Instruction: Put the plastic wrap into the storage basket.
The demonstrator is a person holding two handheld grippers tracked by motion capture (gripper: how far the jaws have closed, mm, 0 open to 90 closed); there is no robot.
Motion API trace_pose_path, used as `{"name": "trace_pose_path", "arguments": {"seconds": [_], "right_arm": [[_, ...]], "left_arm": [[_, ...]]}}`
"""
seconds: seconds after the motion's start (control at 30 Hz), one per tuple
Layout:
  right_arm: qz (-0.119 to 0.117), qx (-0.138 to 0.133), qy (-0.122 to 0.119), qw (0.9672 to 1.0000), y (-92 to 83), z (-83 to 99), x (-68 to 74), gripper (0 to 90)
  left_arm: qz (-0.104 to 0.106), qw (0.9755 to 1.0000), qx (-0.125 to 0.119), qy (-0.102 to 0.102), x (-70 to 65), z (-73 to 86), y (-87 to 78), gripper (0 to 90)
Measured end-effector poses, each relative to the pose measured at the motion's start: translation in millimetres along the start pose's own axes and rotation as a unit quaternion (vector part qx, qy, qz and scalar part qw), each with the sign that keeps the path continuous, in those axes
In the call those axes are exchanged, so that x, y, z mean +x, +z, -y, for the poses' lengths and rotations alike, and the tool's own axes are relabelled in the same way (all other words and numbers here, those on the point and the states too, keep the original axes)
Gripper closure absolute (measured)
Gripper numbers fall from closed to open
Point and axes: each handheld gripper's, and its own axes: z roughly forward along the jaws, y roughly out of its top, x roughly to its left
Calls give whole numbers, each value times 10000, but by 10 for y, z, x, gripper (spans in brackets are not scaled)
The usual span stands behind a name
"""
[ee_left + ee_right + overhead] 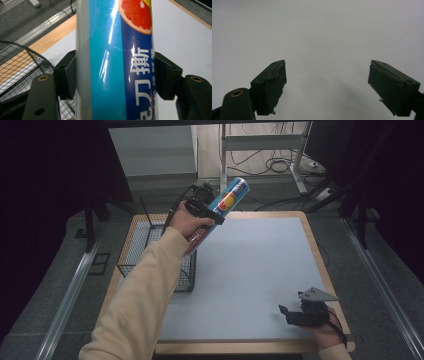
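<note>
Nearest the high camera, the person's cream sleeve (140, 295) runs up from the bottom edge to the left gripper (212, 212), which is clamped around a tall blue-and-teal can (222, 207) and holds it tilted in the air, above the near-right corner of the wire basket (145, 250) and the left edge of the grey mat (250, 270). The can leans with its top away from the person, so if the grip slackens it is likely to slide out lengthwise and strike the basket rim or roll across the mat. At the near right corner of the table (310, 220) the right gripper (285, 312) rests low over the mat, well apart from the can, too far off to catch anything. In the left gripper view, the can (112, 62) fills the gap between the two black pads (66, 75), which press on its sides; the wrap is glossy and smooth, so I judge the hold rests on friction alone across a round wall, and a quick swing or twist of the wrist could let it turn or creep. The basket mesh (20, 65) shows lower left, though whether the can is yet clear of its rim is hard to tell from this angle. In the right gripper view, the right gripper (327, 85) has its jaws spread wide with nothing between them, bare mat (317, 30) beneath.
</note>
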Motion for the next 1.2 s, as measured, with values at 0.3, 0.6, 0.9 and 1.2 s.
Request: {"name": "trace_pose_path", "arguments": {"seconds": [0.3, 0.6, 0.9, 1.2], "right_arm": [[5, 9, -21, 10000, 0, 2, -3, 153], [6, 20, -25, 10000, 4, 3, 3, 153], [15, 34, -27, 10000, 11, 6, 3, 153], [27, 45, -31, 10000, 19, 9, 6, 153]], "left_arm": [[-215, 9997, 93, -96, 176, 89, 17, 318], [-309, 9990, 233, -239, 343, 255, 81, 318], [-409, 9979, 317, -386, 504, 424, 97, 318], [-422, 9972, 347, -508, 652, 575, 128, 318]]}}
